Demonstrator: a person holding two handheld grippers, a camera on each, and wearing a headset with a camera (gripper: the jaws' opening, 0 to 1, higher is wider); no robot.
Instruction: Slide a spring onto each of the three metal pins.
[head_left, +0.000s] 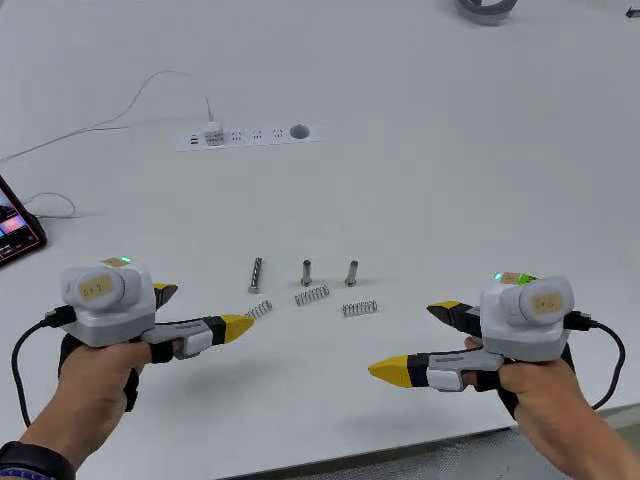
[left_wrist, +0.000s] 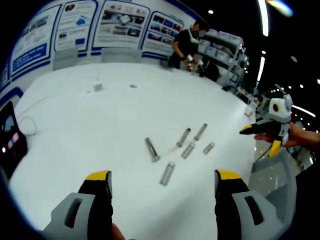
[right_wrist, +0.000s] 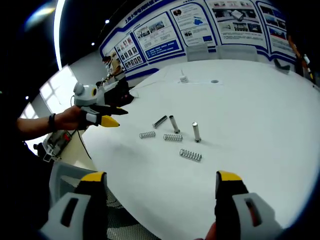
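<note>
While I've got both hovering over the table (head_left: 450, 180), left gripper (head_left: 207, 307) jaws spread wide, empty, right gripper (head_left: 405, 338) spread wide too, three pins (head_left: 306, 272) and loose springs (head_left: 312, 295) just ahead, between my fingertips (head_left: 238, 326).

The left gripper (head_left: 205, 307) and right gripper (head_left: 410, 338) have pale grey housings, black yellow-tipped jaws and black cables; the left wrist wears a dark wristband (head_left: 30, 460).

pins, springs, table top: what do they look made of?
Pins: grey with a bright sheen along the shaft, so probably bare steel. Springs: silvery coiled wire, likely steel too. Table: smooth matte white, perhaps laminate or painted board; the look leaves that open.
</note>
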